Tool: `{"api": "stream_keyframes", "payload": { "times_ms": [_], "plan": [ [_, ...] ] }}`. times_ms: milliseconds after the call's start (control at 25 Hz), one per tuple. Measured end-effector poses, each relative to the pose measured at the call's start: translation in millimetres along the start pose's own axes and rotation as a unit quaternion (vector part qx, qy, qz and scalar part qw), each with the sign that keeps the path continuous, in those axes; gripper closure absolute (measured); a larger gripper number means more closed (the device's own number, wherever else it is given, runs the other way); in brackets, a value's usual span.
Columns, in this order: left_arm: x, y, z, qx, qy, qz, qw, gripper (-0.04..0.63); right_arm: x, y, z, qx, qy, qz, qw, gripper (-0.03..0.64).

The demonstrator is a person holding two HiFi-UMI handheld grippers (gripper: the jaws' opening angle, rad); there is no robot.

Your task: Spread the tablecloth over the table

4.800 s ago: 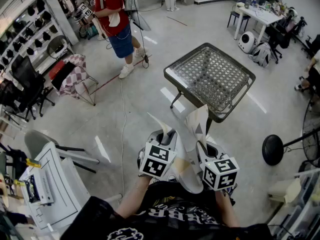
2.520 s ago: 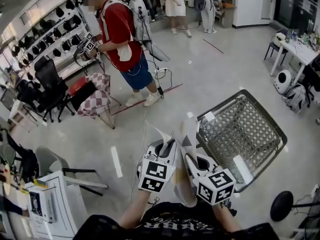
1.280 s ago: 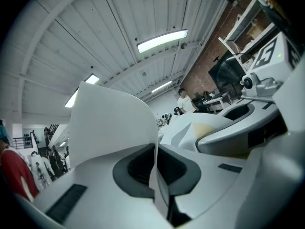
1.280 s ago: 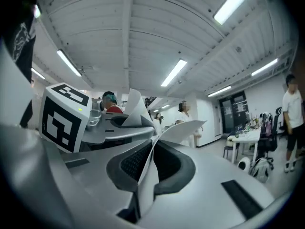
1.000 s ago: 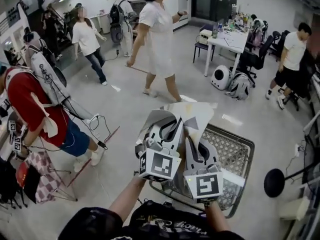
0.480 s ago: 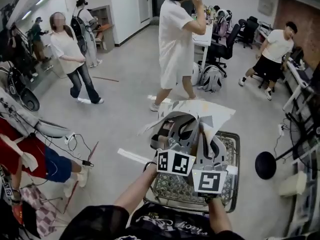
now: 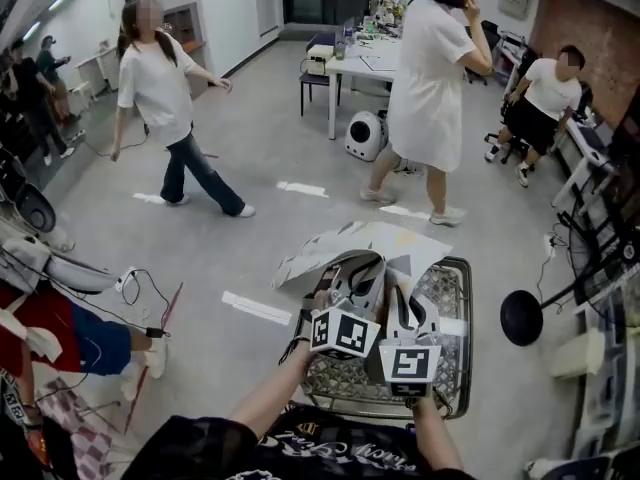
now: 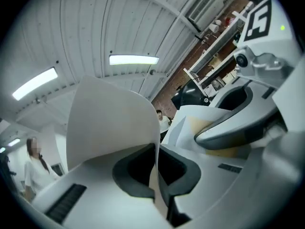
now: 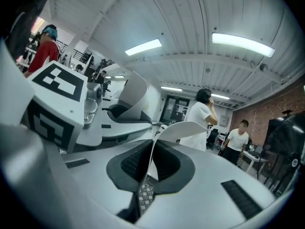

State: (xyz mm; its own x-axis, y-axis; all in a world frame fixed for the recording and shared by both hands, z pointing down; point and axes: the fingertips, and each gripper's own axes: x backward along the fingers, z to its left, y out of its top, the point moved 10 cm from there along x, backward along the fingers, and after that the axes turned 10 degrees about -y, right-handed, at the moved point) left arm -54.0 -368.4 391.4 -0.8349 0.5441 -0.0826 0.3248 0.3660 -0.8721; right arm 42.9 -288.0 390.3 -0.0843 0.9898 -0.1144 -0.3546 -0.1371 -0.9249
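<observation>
A pale folded tablecloth (image 7: 365,243) hangs in the air over the far end of a small metal mesh-top table (image 7: 466,313). Both grippers hold it side by side, pointing away from me. My left gripper (image 7: 350,273) is shut on the tablecloth's edge, and in the left gripper view the tablecloth (image 8: 112,123) curls up out of the left gripper (image 8: 156,180). My right gripper (image 7: 402,296) is shut on the tablecloth too; in the right gripper view a thin fold of tablecloth (image 9: 183,127) rises from the right gripper (image 9: 148,170). Most of the tabletop lies hidden under the grippers and the tablecloth.
A person in a white T-shirt (image 7: 165,78) walks at the left. A person in a white dress (image 7: 430,68) stands beyond the table, another person (image 7: 545,98) sits at the right. A white desk (image 7: 370,60), a black stand base (image 7: 520,318) and a person in red (image 7: 40,318) are nearby.
Both grippers have come down and forward together with the tablecloth, now low over the mesh table. My view has swung round the room. Both stay shut on the tablecloth.
</observation>
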Motion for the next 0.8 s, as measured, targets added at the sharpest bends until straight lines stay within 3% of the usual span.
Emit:
{"api": "stream_keyframes", "payload": {
  "times_ms": [160,240,360,600,800],
  "plan": [
    [3,-26,-17,0.088,-0.009,0.025,0.9957,0.575,2,-35,-8,-0.075,0.014,0.060,0.995,0.600],
    [7,-37,-19,0.115,-0.011,0.031,0.9928,0.575,0,-46,-13,-0.120,0.008,0.088,0.989,0.600],
    [11,-48,-13,0.144,-0.014,0.031,0.9890,0.575,-3,-48,-16,-0.131,-0.001,0.103,0.986,0.600],
    [-29,-41,-13,0.103,-0.043,0.039,0.9930,0.575,-11,-41,-29,-0.127,-0.012,0.072,0.989,0.601],
    [-94,-5,-23,0.046,-0.084,0.003,0.9954,0.575,-11,-36,-84,-0.151,-0.092,0.062,0.982,0.601]
  ]
}}
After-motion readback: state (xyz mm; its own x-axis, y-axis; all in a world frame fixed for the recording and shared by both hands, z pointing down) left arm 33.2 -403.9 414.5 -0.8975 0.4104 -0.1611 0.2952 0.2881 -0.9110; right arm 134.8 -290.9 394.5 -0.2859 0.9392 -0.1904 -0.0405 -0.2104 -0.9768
